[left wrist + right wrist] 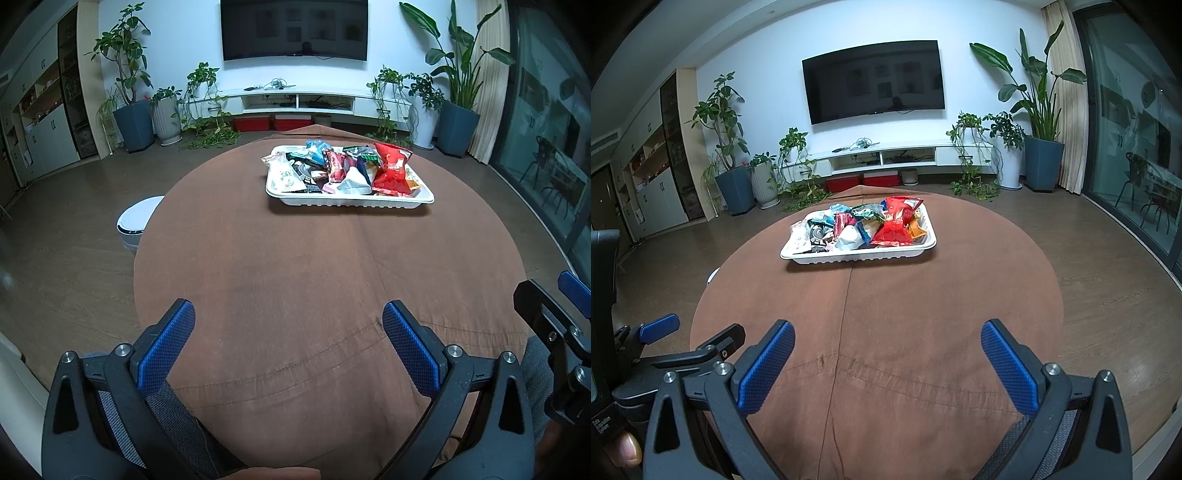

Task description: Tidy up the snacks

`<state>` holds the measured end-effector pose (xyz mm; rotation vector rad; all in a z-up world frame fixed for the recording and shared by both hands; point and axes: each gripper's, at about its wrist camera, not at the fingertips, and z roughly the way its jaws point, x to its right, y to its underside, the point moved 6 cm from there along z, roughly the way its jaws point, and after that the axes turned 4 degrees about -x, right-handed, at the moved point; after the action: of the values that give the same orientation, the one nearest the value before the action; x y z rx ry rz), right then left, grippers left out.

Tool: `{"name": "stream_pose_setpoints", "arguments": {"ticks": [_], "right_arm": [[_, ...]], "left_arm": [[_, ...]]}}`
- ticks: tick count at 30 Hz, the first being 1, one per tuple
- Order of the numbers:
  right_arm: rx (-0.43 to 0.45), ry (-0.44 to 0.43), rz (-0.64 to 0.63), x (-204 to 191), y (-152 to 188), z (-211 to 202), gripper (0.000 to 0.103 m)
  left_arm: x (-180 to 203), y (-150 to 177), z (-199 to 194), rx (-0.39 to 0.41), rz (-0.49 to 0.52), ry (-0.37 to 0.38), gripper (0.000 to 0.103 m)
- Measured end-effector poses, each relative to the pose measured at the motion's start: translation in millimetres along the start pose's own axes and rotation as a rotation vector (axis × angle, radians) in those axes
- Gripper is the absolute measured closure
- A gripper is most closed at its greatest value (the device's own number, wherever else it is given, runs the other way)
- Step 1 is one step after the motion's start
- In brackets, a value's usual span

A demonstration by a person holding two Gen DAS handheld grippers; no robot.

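A white tray sits on the far half of a round table under a brown cloth. It is piled with several snack packets, among them a big red bag and a white packet. My left gripper hangs open over the near part of the table, nothing between its blue pads. Beside it, my right gripper is open too and holds nothing. Both are well short of the tray.
A white round bin stands on the wooden floor left of the table. Potted plants, a low white TV cabinet and a wall TV line the far wall. Glass doors run along the right.
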<state>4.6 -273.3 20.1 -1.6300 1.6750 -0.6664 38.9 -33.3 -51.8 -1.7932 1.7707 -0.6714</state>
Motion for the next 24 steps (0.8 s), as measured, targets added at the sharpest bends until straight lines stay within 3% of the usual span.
{"name": "stream_pose_setpoints", "arguments": {"ticks": [24], "right_arm": [[0.0, 0.0, -0.001, -0.8, -1.0, -2.1, 0.0]], "left_arm": [[-0.8, 0.5, -0.5, 0.002, 0.0, -0.003, 0.0]]}}
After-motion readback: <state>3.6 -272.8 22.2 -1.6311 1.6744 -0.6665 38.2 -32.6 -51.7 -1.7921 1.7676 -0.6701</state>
